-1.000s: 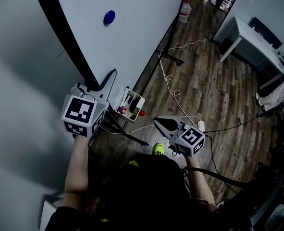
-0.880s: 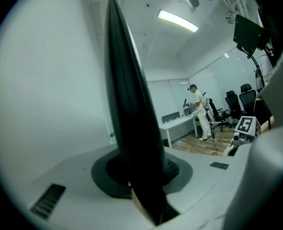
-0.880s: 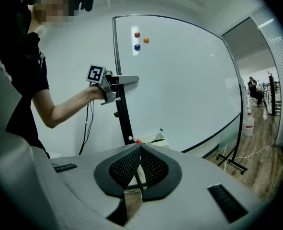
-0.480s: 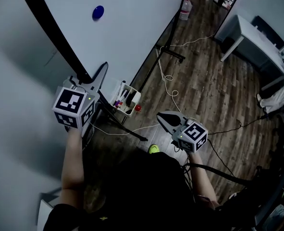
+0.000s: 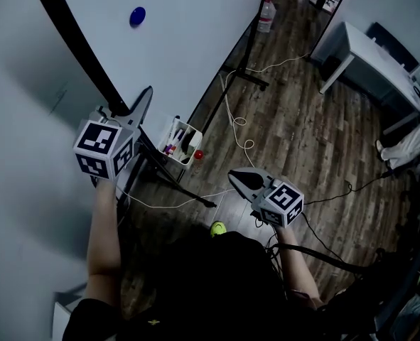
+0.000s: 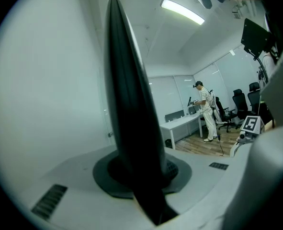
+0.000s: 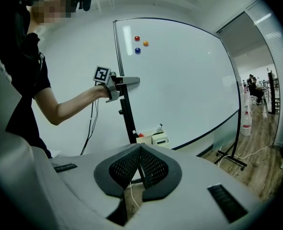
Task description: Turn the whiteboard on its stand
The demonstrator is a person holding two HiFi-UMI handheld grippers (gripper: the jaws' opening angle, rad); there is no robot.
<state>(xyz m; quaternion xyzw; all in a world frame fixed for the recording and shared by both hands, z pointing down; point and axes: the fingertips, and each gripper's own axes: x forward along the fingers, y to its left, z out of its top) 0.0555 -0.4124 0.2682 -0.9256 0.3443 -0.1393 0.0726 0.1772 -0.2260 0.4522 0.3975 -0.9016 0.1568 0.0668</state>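
The whiteboard [image 5: 195,27] stands ahead of me, its black frame [image 5: 74,41] running upright along the near side. My left gripper [image 5: 140,105] is clamped on that frame. My right gripper [image 5: 242,180], closed and empty, hangs well off the whiteboard's face.

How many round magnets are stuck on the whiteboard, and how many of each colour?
red magnet: 1
orange magnet: 1
blue magnet: 1
Total on the whiteboard: 3
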